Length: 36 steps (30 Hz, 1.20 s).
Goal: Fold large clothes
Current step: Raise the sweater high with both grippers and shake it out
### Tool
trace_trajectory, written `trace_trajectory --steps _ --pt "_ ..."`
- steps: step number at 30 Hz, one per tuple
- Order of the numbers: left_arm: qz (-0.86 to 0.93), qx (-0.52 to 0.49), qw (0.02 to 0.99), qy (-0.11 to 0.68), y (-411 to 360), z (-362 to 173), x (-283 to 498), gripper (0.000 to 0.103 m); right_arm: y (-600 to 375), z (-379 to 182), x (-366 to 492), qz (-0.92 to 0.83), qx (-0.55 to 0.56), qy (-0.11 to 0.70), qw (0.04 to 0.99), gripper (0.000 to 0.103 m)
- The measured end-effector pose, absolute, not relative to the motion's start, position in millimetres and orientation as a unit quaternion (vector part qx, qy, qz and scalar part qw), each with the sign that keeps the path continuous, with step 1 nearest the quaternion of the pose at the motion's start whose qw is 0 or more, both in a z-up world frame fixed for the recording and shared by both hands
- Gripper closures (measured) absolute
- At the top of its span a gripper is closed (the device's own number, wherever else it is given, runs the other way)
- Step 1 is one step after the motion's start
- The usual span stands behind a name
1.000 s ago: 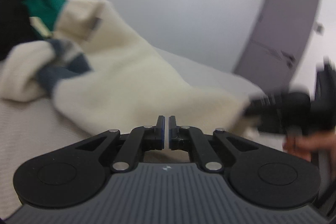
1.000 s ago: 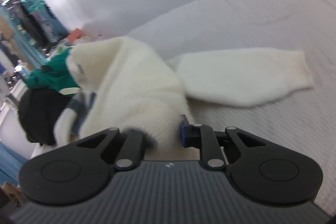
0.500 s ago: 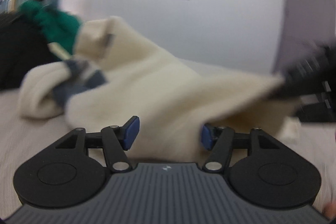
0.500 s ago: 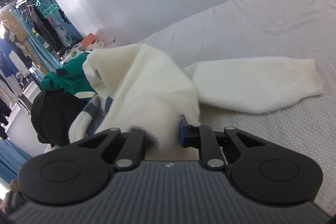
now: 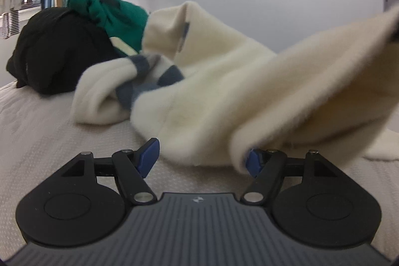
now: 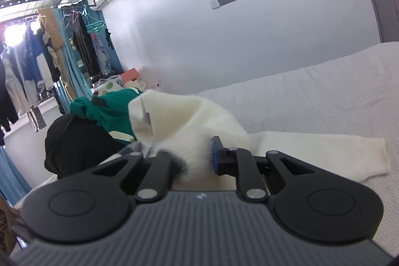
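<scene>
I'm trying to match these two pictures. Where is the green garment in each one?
Left wrist view: green garment upper left, atop the black bundle.
Right wrist view: green garment left of centre, beside the cream sweater.
Shared landmark: the black bundle beneath it.

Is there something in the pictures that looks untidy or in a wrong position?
Yes. The cream sweater is bunched, not flat on the bed, one sleeve stretched aside. Green and black clothes lie heaped behind it.
</scene>
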State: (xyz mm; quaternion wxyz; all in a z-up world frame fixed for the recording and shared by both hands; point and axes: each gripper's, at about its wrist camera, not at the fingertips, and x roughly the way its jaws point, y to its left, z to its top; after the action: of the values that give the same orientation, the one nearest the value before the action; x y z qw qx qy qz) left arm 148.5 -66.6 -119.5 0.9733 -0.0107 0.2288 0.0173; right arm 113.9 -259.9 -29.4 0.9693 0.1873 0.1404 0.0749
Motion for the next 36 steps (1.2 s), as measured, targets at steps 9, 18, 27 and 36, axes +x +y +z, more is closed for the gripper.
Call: trace_trajectory --steps 9,18,27,36 --pt "0.026 -0.062 0.979 0.194 -39.2 -90.8 151.0 0.088 -251.7 -62.8 144.4 0.021 0.119 0.268 0.956 0.079" --pt "0.006 -0.110 0.978 0.178 -27.2 -70.7 136.6 0.095 -244.4 -81.8 144.5 -0.009 0.129 0.321 0.938 0.078" --pt "-0.015 -0.130 0.989 0.072 -36.8 5.5 83.5 0.095 -253.2 20.0 92.5 -0.030 0.058 0.139 0.988 0.080" --pt "-0.023 -0.139 0.989 -0.033 -38.2 145.1 29.8 0.096 -270.4 153.4 62.2 0.021 0.018 0.044 0.999 0.081"
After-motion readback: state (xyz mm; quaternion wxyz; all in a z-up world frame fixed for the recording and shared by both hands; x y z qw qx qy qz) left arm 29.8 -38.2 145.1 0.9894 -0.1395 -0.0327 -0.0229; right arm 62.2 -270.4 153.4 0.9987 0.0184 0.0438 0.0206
